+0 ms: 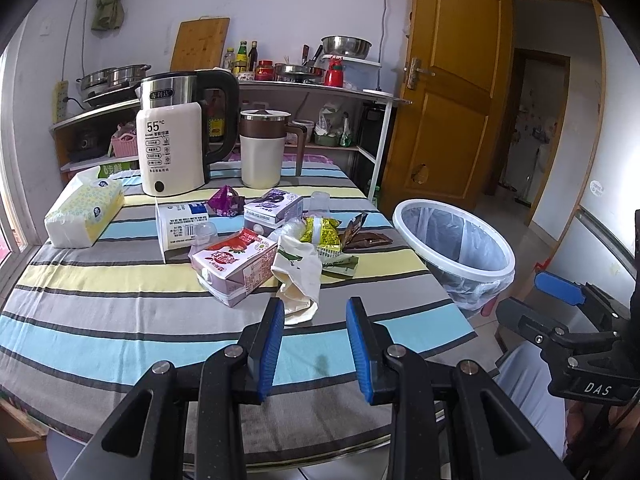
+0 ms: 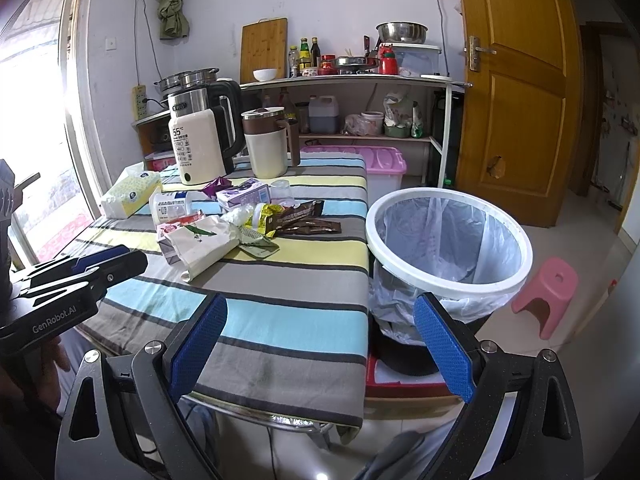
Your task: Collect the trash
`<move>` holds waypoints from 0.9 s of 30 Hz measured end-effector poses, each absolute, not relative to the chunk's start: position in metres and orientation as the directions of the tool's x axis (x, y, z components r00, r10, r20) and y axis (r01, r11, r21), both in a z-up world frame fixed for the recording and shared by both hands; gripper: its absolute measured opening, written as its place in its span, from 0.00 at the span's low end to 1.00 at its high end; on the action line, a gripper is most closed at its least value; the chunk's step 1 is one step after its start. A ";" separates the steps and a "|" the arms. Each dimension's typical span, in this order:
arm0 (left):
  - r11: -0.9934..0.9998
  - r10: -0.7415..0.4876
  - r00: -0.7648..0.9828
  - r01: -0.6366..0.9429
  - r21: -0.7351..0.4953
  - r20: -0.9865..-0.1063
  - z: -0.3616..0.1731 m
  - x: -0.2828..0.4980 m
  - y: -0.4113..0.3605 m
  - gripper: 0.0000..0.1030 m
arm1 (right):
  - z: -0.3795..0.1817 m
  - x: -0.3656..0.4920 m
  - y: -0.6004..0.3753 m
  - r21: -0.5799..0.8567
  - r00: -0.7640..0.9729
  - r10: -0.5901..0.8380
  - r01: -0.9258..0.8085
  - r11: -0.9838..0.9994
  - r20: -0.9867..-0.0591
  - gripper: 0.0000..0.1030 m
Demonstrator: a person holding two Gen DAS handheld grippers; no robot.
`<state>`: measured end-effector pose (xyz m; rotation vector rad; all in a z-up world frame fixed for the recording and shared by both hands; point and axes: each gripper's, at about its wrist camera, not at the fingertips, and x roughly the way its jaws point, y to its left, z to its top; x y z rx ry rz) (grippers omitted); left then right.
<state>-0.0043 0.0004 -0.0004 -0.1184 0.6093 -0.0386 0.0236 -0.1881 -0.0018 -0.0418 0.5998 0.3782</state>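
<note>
Both blue-padded grippers, left gripper (image 1: 315,343) and right gripper (image 2: 320,344), hang spread and empty above the striped bench (image 1: 120,320); crumpled cream paper wrapper (image 1: 300,276) lies beside a pink milk carton (image 1: 236,266).

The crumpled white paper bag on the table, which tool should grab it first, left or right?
Probably the left tool. It is open and points straight at the white paper bag, whose near end lies just ahead of its fingers. The right tool, also open, hangs off the table's corner beside the trash bin, farther from the bag.
</note>
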 end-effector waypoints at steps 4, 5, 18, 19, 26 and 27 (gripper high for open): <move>0.992 -0.073 0.819 0.003 -0.123 -0.569 0.000 -0.004 0.000 0.31 | -0.001 0.023 -0.188 0.070 0.760 0.335 -0.359 0.931 -0.558 0.92; 0.992 -0.073 0.818 0.003 -0.123 -0.571 -0.001 -0.004 0.000 0.31 | -0.001 0.024 -0.188 0.070 0.759 0.335 -0.359 0.931 -0.558 0.92; 0.993 -0.082 0.819 0.018 -0.117 -0.568 -0.001 -0.005 -0.002 0.31 | -0.001 0.023 -0.189 0.071 0.759 0.336 -0.360 0.930 -0.557 0.92; 0.993 -0.078 0.819 0.016 -0.114 -0.568 -0.001 -0.005 -0.002 0.31 | 0.000 0.023 -0.189 0.071 0.760 0.335 -0.359 0.931 -0.557 0.92; 0.994 -0.071 0.816 0.013 -0.105 -0.573 -0.002 -0.004 -0.002 0.31 | -0.002 0.025 -0.188 0.073 0.758 0.339 -0.361 0.930 -0.557 0.92; 0.995 -0.070 0.817 0.012 -0.103 -0.573 -0.002 -0.003 -0.002 0.31 | -0.002 0.025 -0.187 0.073 0.759 0.338 -0.361 0.930 -0.557 0.92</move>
